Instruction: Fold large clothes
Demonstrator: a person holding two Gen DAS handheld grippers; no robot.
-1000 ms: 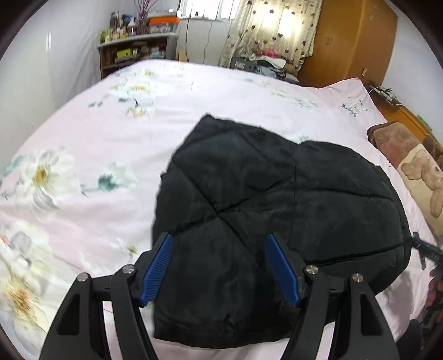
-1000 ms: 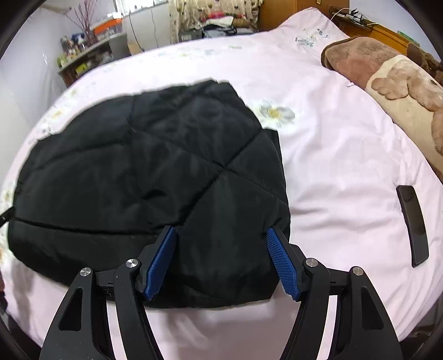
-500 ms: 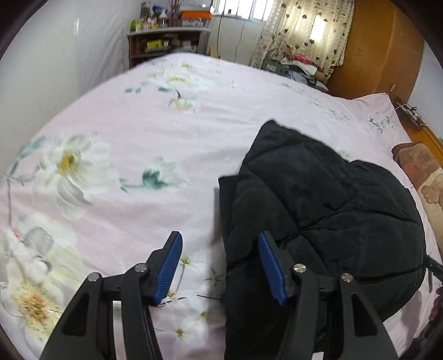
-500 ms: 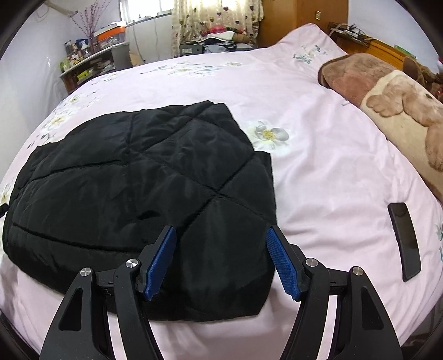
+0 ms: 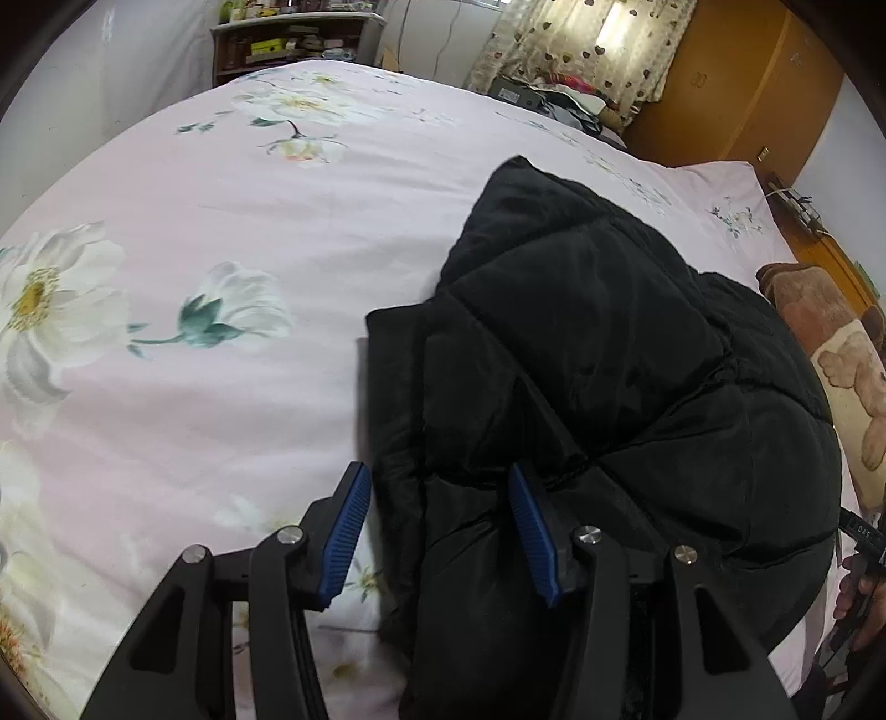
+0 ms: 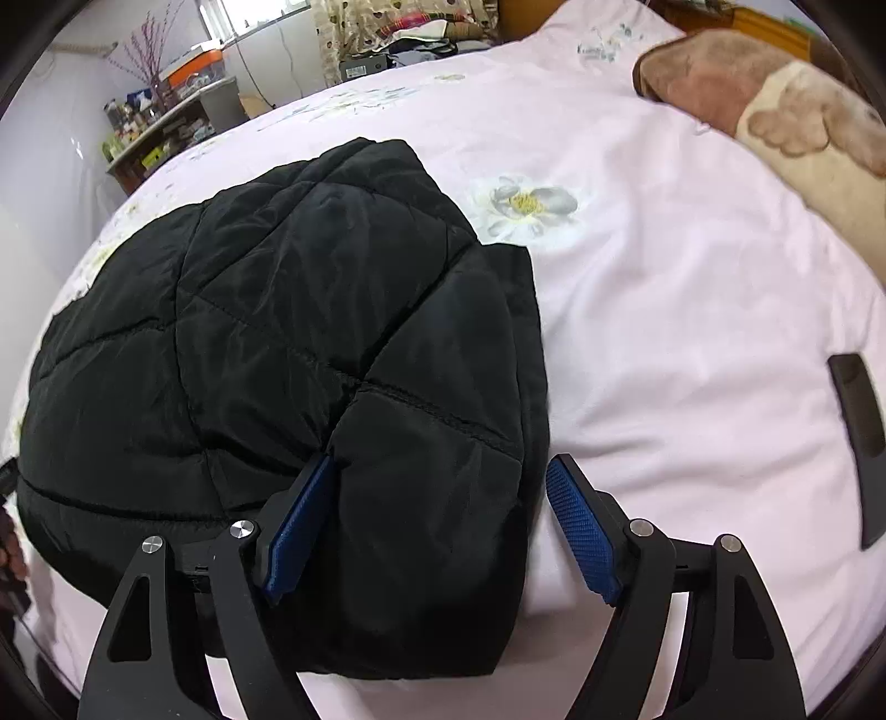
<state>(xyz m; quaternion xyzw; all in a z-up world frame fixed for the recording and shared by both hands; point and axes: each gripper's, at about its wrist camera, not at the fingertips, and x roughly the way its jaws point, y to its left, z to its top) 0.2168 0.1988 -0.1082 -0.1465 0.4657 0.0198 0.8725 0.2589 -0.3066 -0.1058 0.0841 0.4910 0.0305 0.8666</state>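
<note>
A black quilted jacket (image 5: 609,354) lies folded on a pink floral bed sheet (image 5: 221,183). In the left wrist view my left gripper (image 5: 437,531) straddles the jacket's left edge low down. Its jaws are closing, with the edge folds between them. The left pad (image 5: 346,537) still hangs over the sheet, short of the cloth. In the right wrist view my right gripper (image 6: 440,526) sits over the near right corner of the jacket (image 6: 277,332). Its jaws are opening, and the right pad (image 6: 581,531) stands clear of the fabric.
A brown bear-print blanket (image 6: 775,111) lies on the right side of the bed, and a flat black device (image 6: 861,443) lies on the sheet near it. A cluttered shelf (image 5: 288,44) and a wooden wardrobe (image 5: 747,83) stand beyond the bed. A hand (image 5: 858,598) shows at the right rim.
My left gripper has shifted from over the jacket's middle to its left edge, sunk lower, and narrowed. My right gripper has dropped closer to the right corner and its jaws have widened.
</note>
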